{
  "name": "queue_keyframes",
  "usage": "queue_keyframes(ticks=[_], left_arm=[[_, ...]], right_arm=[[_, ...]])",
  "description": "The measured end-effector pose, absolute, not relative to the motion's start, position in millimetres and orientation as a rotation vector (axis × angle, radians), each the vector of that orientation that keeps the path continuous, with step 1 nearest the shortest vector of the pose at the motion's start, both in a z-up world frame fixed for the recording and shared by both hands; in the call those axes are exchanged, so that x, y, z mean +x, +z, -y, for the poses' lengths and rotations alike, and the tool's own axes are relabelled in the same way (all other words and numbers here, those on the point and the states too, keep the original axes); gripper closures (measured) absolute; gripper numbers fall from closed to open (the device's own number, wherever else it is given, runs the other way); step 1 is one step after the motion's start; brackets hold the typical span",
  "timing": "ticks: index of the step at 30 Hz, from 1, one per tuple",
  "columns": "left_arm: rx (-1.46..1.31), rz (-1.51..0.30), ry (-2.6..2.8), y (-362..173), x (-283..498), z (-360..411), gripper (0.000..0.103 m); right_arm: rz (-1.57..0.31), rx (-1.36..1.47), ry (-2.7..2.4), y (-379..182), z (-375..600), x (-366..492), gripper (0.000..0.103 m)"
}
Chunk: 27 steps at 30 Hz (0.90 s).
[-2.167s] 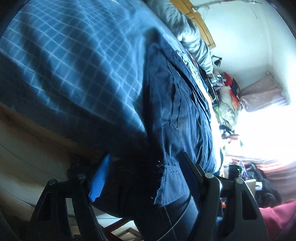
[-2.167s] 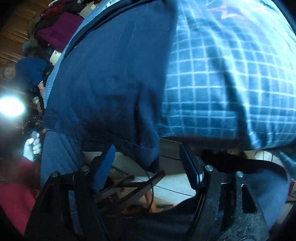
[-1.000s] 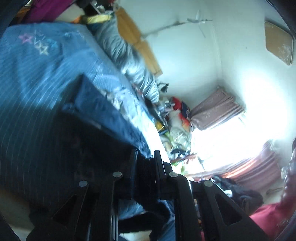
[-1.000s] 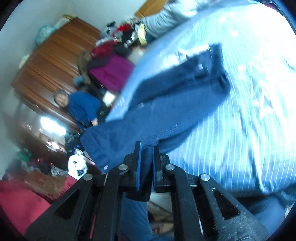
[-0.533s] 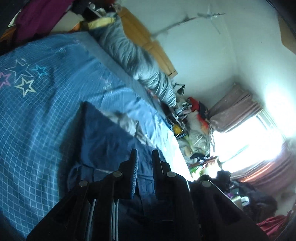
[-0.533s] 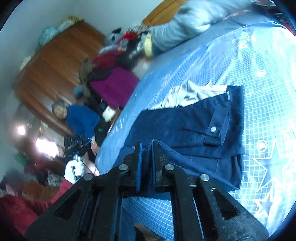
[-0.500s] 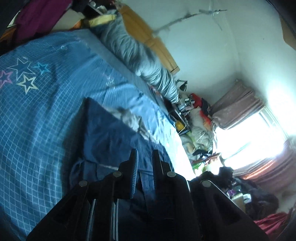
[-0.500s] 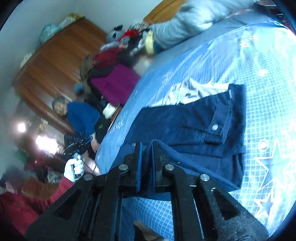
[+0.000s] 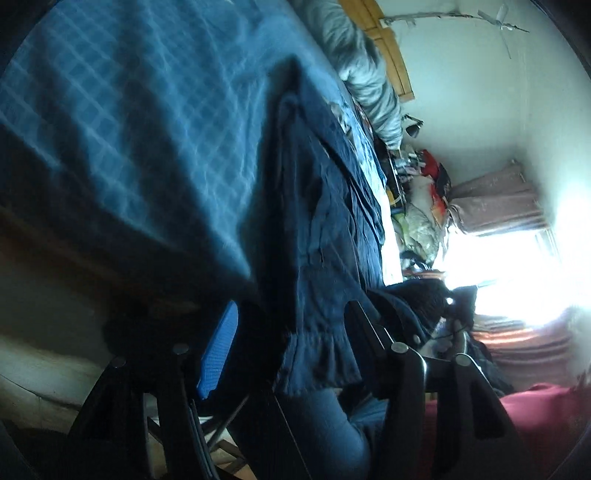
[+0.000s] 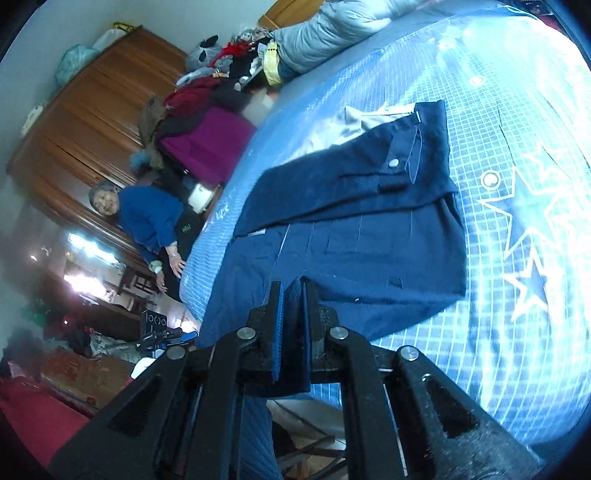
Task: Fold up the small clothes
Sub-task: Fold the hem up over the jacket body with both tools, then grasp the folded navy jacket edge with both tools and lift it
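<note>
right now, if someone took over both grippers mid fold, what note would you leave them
Left gripper: open, jaws either side of the navy garment's hem hanging over the bed edge, not clamped.
Right gripper: shut on a near edge of the same garment.
Garment: spread on the blue checked bed, far part already folded over with a snap pocket flap on top.
Left: close the left gripper on the hem, then probably carry the near edge over and flatten.

A brown wooden wardrobe fills the upper left of the right wrist view beside a pale wall, while in the left wrist view a glaring window under brownish curtains lights the right side.
</note>
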<state>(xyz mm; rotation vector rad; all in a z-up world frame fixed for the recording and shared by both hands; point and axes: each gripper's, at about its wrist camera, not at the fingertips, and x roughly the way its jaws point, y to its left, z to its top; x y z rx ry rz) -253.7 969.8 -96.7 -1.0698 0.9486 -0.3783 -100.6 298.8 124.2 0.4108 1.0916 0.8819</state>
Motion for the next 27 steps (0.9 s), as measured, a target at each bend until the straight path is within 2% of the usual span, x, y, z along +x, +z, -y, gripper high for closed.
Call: queue_keyframes(ticks=[2,10,13,15,16,20,24,27], left_arm=[[-1.070,-0.950,-0.406,-102.8,-253.1,-960.3,0.031],[-0.990,-1.069,-0.447,-129.9,-237.4,-934.7,0.032],[-0.981,-1.066,-0.473,-129.9,-234.7,-926.4,0.042],[-0.989,-1.047,-0.478,-130.6,-235.7,-923.5,0.064],[-1.002,-1.034,-0.488,-129.8,-237.3,-921.4,0.087],[-1.064,-0.862,-0.507,-90.2,-241.5,-922.0,0.089],[-1.112,-0.620,-0.517,-32.7,-222.7,-944.5,0.088],[-1.079,-0.547,-0.536,0.5,-182.3,-951.2,0.089]], right_arm=[[-1.094,0.384,0.881,126.8,-304.2,-105.1,0.094],[-1.107,0.369,0.878,122.4,-317.3,-113.8,0.092],[-1.116,0.377,0.868,116.7,-317.5,-114.6,0.092],[-1.117,0.379,0.860,114.4,-317.5,-116.5,0.092],[-1.110,0.378,0.853,115.1,-317.0,-117.6,0.092],[-1.038,0.430,0.822,127.4,-305.4,-119.0,0.101],[-0.934,0.514,0.805,147.4,-287.1,-97.6,0.103],[-0.905,0.524,0.798,151.8,-284.6,-72.9,0.103]])
